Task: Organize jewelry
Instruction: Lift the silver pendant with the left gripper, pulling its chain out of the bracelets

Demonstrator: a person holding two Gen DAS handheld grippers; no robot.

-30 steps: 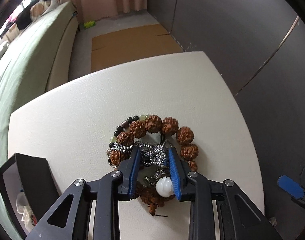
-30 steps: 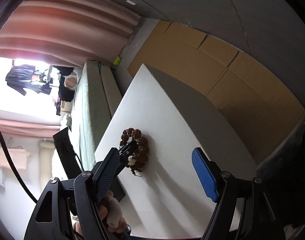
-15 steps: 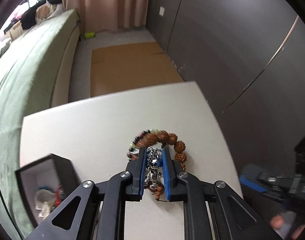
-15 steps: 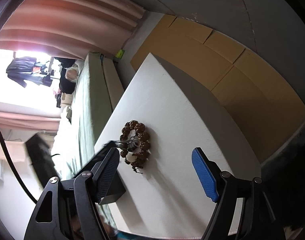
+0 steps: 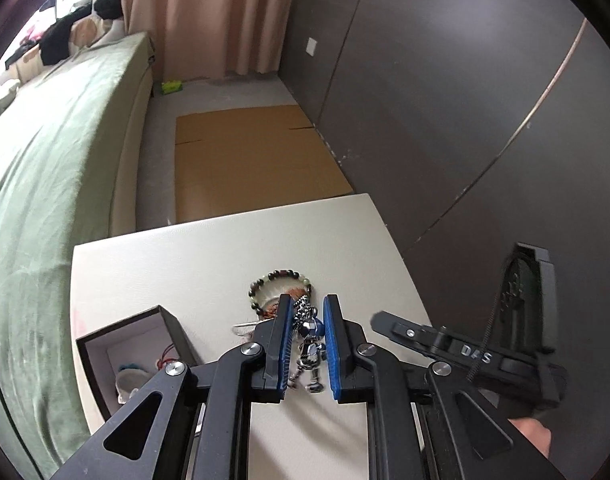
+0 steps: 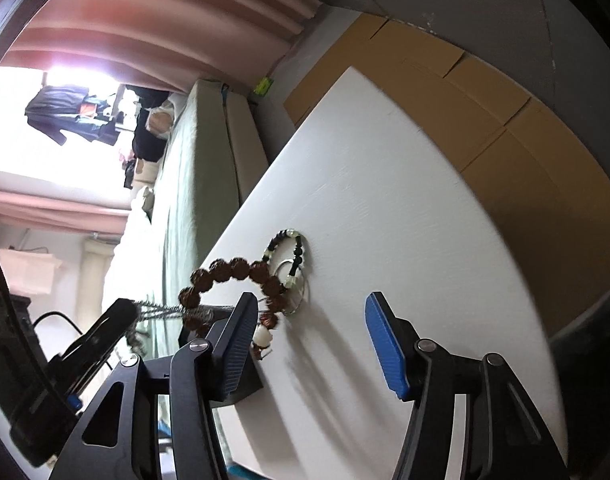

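Left wrist view: left claw (image 5: 308, 344) is narrow, pads pressing a silver chain with charm (image 5: 310, 350), lifted above the counter (image 5: 165, 264).
Right claw (image 6: 311, 340): half wide, its jaws have just been closing, nothing between them.
Other jewelry: brown bead bracelet (image 6: 241, 270) seems to hang from the chain; small dark bead bracelet (image 5: 279, 280) lies at centre.
Box (image 5: 125, 344): open, lower left, near the counter's left edge.
Risk: I judge the tangled bracelet may drop or drag the others when carried.
Room: counter is bare toward the upper right; the right claw (image 5: 437, 344) is close at lower right.
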